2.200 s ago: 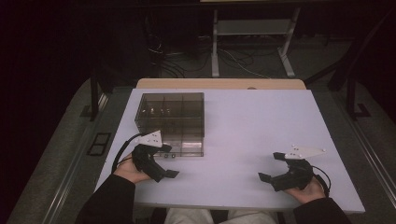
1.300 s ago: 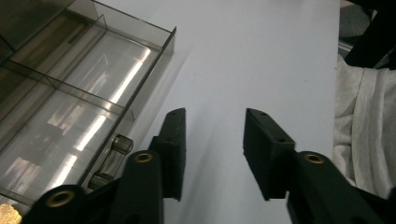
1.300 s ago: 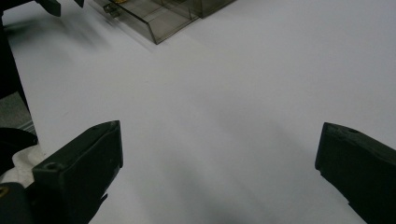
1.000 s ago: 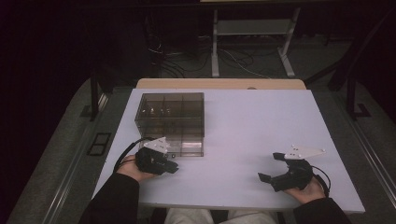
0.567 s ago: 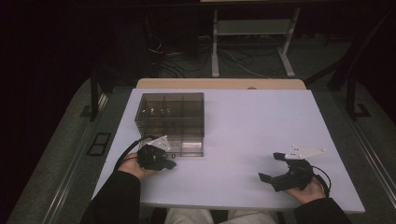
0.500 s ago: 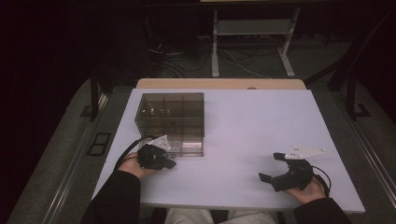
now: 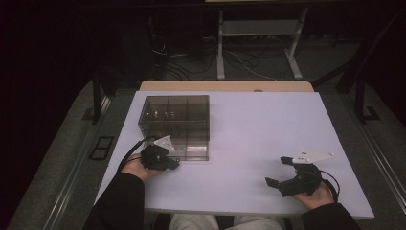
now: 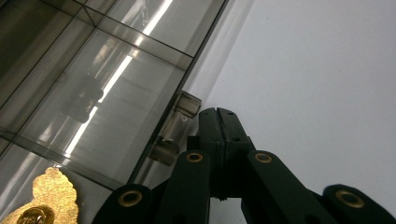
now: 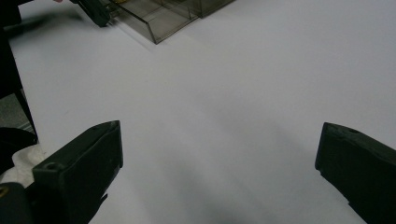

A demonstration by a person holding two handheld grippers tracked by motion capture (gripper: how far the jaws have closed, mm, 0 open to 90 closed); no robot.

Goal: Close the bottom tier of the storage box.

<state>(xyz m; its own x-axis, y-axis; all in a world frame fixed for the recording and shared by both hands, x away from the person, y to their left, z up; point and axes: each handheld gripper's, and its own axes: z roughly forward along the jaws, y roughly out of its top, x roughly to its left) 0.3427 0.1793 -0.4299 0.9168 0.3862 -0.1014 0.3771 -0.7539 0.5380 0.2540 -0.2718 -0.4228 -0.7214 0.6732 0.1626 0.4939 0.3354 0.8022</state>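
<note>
Smoky see-thru box (image 7: 175,125) w/ inner dividers sits on the white table (image 7: 249,129), left of centre, toward the far edge. On its near front face, low down, there's a small clear handle (image 8: 176,127), like a little bracket sticking out from the wall. Inside the box, seen thru the plastic in the left gripper view, a gold ornament (image 8: 44,198) lies in a compartment at the bottom-left corner of that view; can't tell exactly what it is.

Left gripper (image 8: 217,114) is right at that handle, tips just beside it on the table side. Jaws pressed together, pad to pad, nothing between them; they've just finished closing. Whether the tips actually touch the handle: can't tell, looks v. close. In the high view the left gripper (image 7: 168,162) is at the box's near-left corner, held by the left hand (image 7: 139,167), dark sleeve coming in from the bottom, cable looping off to the left.

Right gripper (image 7: 280,171) is well apart from the box, resting near the table's near-right edge in the right hand (image 7: 316,194). Its jaws stand wide apart, nothing between them but bare tabletop; grey three-cornered plate on top. Its own view looks across the table toward the box's corner, far off at top left.
</note>
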